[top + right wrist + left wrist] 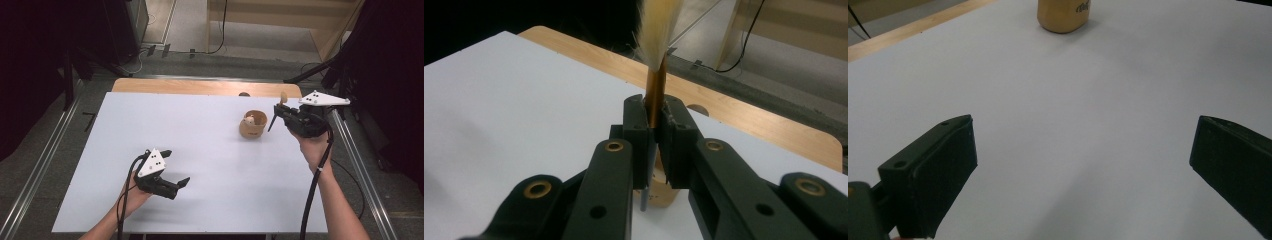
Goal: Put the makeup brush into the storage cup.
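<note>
Right gripper [278, 111] pinches a brush [655, 95] by its golden ferrule, bristles up, slim handle slanting down just beside the wooden cup [252, 125] near the table's [200, 150] far right corner. Left gripper [172, 167] rests spread and empty near the near left edge. Judging by its look, the brush is light and stiff but thin and smooth, apt to pivot; hold the ferrule, never the soft bristles.
</note>
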The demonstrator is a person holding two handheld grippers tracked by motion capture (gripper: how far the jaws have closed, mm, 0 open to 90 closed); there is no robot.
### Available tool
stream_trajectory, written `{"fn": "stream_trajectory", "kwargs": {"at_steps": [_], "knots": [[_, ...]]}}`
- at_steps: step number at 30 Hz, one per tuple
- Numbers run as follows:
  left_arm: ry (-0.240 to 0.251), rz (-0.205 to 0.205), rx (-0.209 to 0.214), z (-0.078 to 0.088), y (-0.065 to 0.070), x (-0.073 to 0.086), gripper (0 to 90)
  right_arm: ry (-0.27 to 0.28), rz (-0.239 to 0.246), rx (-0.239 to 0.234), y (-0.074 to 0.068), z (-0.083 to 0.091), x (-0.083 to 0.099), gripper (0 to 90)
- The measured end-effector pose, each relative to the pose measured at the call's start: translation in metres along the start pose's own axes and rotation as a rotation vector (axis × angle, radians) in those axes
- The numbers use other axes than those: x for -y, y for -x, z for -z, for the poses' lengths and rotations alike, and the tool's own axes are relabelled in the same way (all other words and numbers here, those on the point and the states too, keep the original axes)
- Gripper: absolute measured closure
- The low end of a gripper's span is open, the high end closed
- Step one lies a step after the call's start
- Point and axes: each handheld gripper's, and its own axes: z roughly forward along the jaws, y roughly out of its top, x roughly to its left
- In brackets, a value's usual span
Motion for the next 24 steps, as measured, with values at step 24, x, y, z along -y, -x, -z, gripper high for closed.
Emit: {"fn": "stream_trajectory", "kwargs": {"at_steps": [24], "knots": [[-0.001,0.011,0.003,0.0,-0.001,0.001,0.0,0.031,0.002,0.038,0.013,-0.01,-0.029,84.3]]}}
